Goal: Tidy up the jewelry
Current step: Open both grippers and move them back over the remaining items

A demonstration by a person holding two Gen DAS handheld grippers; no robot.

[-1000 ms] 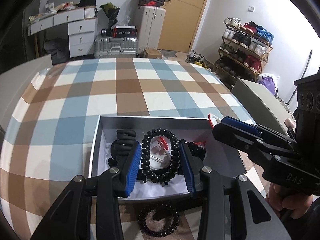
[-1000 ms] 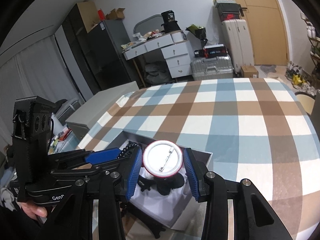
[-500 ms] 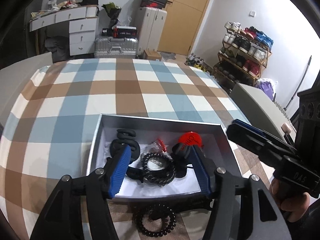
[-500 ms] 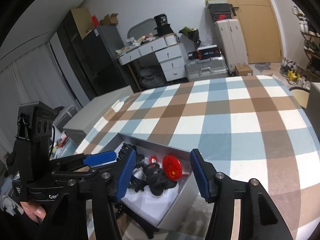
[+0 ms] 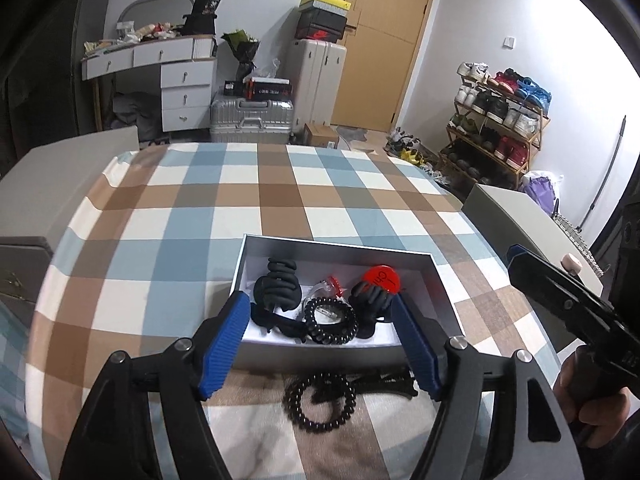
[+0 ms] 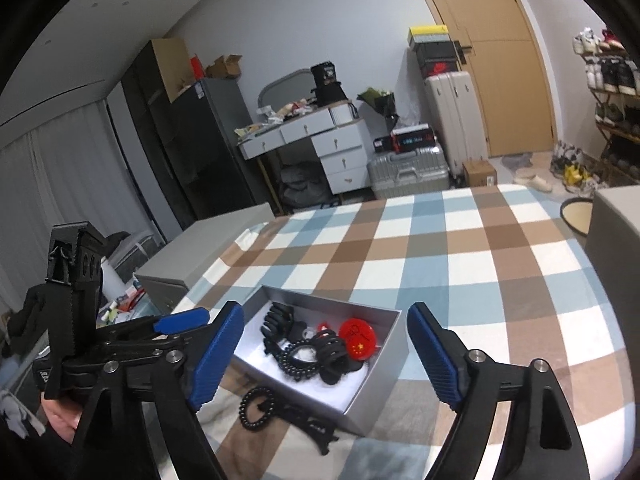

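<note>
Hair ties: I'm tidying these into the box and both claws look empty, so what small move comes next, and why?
Probably lower the open left claw onto the black coil hair tie lying on the tablecloth just outside the box. A similar tie and the red badge already sit inside.

Each hand-held gripper (image 5: 320,336) is black; 2 ribbed blue fingers (image 5: 224,344); silver screws.
</note>
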